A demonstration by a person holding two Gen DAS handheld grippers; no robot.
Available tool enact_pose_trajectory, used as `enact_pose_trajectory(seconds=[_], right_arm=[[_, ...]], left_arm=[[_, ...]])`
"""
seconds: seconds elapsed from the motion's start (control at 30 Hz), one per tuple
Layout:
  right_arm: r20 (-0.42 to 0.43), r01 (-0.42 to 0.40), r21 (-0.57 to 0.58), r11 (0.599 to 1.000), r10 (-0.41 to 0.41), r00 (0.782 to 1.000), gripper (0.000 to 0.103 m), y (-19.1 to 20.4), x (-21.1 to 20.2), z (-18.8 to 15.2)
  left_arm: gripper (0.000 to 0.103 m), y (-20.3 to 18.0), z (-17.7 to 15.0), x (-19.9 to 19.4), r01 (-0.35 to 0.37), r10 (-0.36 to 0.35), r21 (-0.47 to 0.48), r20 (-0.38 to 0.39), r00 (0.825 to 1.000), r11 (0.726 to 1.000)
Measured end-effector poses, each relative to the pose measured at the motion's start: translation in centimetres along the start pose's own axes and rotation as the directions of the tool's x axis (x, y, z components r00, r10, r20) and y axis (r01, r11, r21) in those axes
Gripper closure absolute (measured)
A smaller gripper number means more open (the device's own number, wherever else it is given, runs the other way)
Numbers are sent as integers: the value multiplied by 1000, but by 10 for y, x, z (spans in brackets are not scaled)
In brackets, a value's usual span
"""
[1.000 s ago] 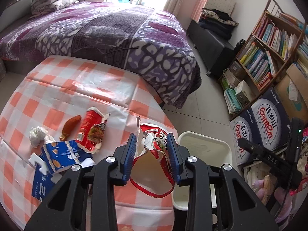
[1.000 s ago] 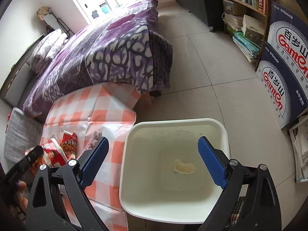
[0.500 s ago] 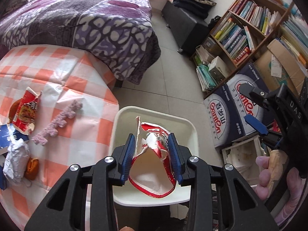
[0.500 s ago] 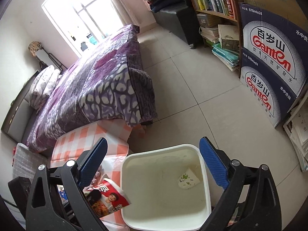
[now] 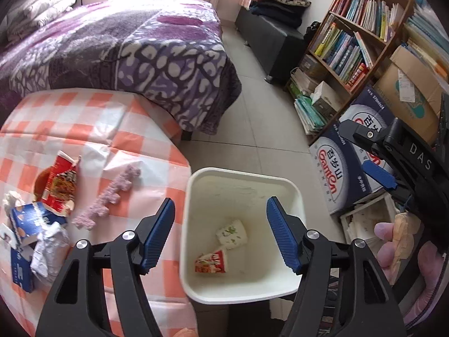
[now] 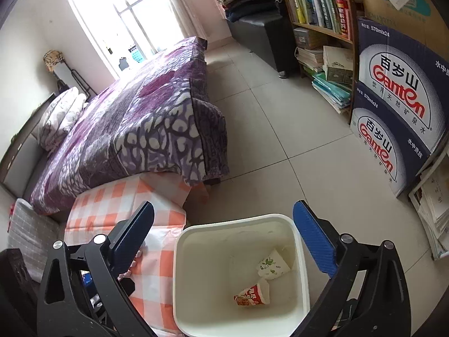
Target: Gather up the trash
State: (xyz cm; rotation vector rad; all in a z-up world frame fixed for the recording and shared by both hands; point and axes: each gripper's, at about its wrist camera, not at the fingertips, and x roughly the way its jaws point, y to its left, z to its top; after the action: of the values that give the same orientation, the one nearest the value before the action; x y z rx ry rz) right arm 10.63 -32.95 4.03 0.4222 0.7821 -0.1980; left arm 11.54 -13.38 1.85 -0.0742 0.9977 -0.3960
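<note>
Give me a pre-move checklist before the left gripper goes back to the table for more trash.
1. Left gripper empty, jaws opening: ok.
2. Red wrapper landed inside white bin: ok.
3. Right gripper empty, jaws opening: ok.
4. Trash left on checkered table, e.g. red noodle cup, blue carton: ok.
5. Grippers clear of each other: ok.
6. Bin stable on floor: cannot tell.

Two crumpled cups, one red-printed (image 5: 211,261) and one white with green marks (image 5: 232,235), are seen lying inside the white bin (image 5: 241,174). Further wrappers (image 5: 60,181) (torn, mixed colours) are left on the checked tablecloth (image 5: 84,118).
</note>
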Motion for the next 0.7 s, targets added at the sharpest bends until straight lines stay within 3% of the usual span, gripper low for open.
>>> enact_pose_trajectory(seconds=[0.13,0.33,0.7], right_arm=[[13,47,-110,993,-46,999,7,32,7,-15],[-9,56,-248,967,-60,998,7,73,19,-34],[-77,26,-286,958,-50,996,7,110,39,-53]], left_arm=[[31,14,-6,-9,-121,119,60,34,992,991],[26,47,-19,-16,-295,285,132,90,954,946],[26,139,-32,-22,-418,419,-43,5,908,907]])
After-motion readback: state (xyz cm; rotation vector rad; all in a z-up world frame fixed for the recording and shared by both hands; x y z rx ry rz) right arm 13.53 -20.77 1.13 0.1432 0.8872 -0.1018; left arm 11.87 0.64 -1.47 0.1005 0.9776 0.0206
